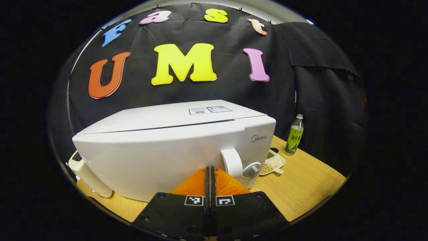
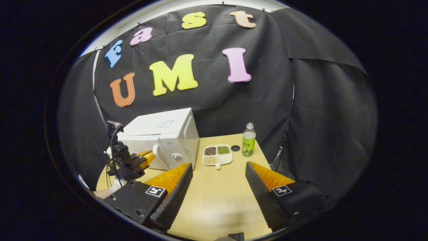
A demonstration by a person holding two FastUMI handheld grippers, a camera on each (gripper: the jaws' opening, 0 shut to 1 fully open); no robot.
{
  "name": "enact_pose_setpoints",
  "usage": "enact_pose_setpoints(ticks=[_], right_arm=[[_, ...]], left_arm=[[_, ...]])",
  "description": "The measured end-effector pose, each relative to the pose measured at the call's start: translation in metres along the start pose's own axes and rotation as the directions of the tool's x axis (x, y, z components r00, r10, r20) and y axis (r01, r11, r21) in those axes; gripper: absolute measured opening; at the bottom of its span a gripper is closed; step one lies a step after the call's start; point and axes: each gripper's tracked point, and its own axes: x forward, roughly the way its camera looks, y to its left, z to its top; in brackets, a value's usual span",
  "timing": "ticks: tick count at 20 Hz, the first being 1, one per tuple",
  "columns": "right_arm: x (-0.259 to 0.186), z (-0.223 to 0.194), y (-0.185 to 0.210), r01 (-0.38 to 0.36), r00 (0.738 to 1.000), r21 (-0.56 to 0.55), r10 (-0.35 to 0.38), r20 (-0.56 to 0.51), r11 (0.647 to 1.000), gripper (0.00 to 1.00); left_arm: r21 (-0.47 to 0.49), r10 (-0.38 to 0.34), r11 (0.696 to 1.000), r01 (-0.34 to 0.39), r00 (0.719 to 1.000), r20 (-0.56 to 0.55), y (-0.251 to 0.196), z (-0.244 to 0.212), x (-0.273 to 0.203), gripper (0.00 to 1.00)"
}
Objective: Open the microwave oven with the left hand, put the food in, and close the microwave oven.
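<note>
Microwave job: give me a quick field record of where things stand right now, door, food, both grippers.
microwave: on the table, door looks closed
handle: white, next to the knob
left gripper: fingers together, empty, tips close in front of the door beside the handle
right gripper: open, empty, above the table
food tray: divided, on the table right of the microwave
bottle: upright beside the tray

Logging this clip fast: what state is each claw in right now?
Left claw: closed, empty, just in front of the microwave door.
Right claw: open, empty, over the table.
</note>
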Motion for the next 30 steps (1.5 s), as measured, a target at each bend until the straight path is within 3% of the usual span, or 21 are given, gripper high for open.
enact_pose_setpoints(ticks=[2,3,5,6,7,8,9,10,12,13,14,15,16,17,18,19,20,21,22,26,30], right_arm=[[0.0,-0.002,-0.003,0.002,1.0,0.011,-0.002,0.0,1.0,0.92],[0.001,-0.003,-0.004,0.002,1.0,0.015,-0.002,-0.003,1.0,1.0],[0.001,-0.004,-0.004,0.001,1.0,0.023,-0.001,-0.008,1.0,1.0],[-0.001,-0.004,-0.002,-0.002,1.0,0.023,0.003,-0.004,1.0,0.92],[-0.001,-0.003,0.0,-0.004,1.0,0.023,0.004,0.002,1.0,0.92],[-0.002,-0.003,0.002,-0.003,1.0,0.018,0.003,0.005,1.0,1.0],[-0.004,-0.002,0.004,-0.004,1.0,0.015,0.004,0.011,1.0,0.92],[-0.006,-0.001,0.007,-0.004,1.0,0.014,0.004,0.016,1.0,1.0],[-0.008,-0.001,0.015,-0.012,1.0,0.004,0.011,0.021,1.0,1.0],[-0.009,0.001,0.019,-0.012,0.999,-0.009,0.012,0.03,1.0,1.0],[-0.011,0.002,0.023,-0.01,0.999,-0.022,0.011,0.038,1.0,1.0],[-0.016,-0.003,0.028,-0.01,0.999,-0.034,0.011,0.049,0.999,1.0],[-0.018,-0.001,0.033,-0.008,0.998,-0.046,0.011,0.061,0.999,1.0],[-0.02,0.001,0.037,-0.004,0.997,-0.058,0.008,0.073,0.998,0.92],[-0.022,0.001,0.041,-0.001,0.996,-0.066,0.006,0.084,0.998,0.92],[-0.024,0.001,0.046,0.004,0.996,-0.073,0.003,0.09,0.997,0.92],[-0.025,-0.001,0.049,0.009,0.996,-0.081,-0.002,0.094,0.997,1.0],[-0.027,-0.001,0.054,0.015,0.995,-0.088,-0.006,0.101,0.996,1.0],[-0.029,0.0,0.059,0.017,0.994,-0.094,-0.007,0.107,0.995,0.92],[-0.039,0.004,0.084,0.02,0.99,-0.107,-0.005,0.143,0.994,0.92],[-0.052,0.012,0.11,0.024,0.98,-0.128,0.002,0.197,0.991,0.92]], left_arm=[[0.012,-0.004,1.0,0.004,1.0,0.002,-0.001,0.0,-0.001,0.0],[0.018,-0.002,1.0,0.002,1.0,0.002,0.0,0.0,-0.001,0.0],[0.028,0.006,1.0,-0.006,1.0,0.0,0.002,0.001,0.002,0.0],[0.036,0.008,0.999,-0.009,1.0,0.005,0.001,0.004,0.009,0.0],[0.032,0.024,0.999,-0.023,0.999,-0.048,0.003,-0.003,0.013,0.0],[0.028,0.024,0.999,-0.024,0.999,-0.024,0.004,0.001,0.011,0.0],[0.026,0.024,0.999,-0.023,0.999,-0.036,0.002,-0.001,0.008,0.0],[0.023,0.029,0.999,-0.028,0.999,-0.042,0.001,-0.002,0.003,0.0],[0.022,0.003,1.0,-0.003,1.0,-0.004,-0.003,0.009,-0.012,0.0],[0.022,-0.016,1.0,0.015,1.0,0.01,-0.006,0.014,-0.021,0.05],[0.029,-0.029,0.999,0.029,0.999,0.013,-0.007,0.017,-0.031,0.23],[0.044,-0.024,0.999,0.023,1.0,0.014,-0.003,0.02,-0.042,0.5],[0.059,0.012,0.998,-0.013,1.0,0.02,0.007,0.025,-0.056,0.56],[0.072,0.073,0.994,-0.076,0.997,0.04,0.021,0.03,-0.068,0.78],[0.075,0.121,0.989,-0.124,0.991,0.053,0.032,0.038,-0.079,0.94],[0.068,0.128,0.989,-0.131,0.991,0.044,0.036,0.039,-0.09,0.97],[0.057,0.119,0.991,-0.121,0.992,0.041,0.034,0.043,-0.104,0.98],[0.051,0.119,0.991,-0.121,0.992,0.045,0.036,0.046,-0.117,0.97],[0.056,0.127,0.99,-0.13,0.991,0.053,0.042,0.053,-0.131,0.96],[0.082,0.14,0.986,-0.147,0.987,0.085,0.06,0.073,-0.182,0.96],[0.037,0.127,0.991,-0.131,0.987,0.095,0.071,0.087,-0.231,0.96]])
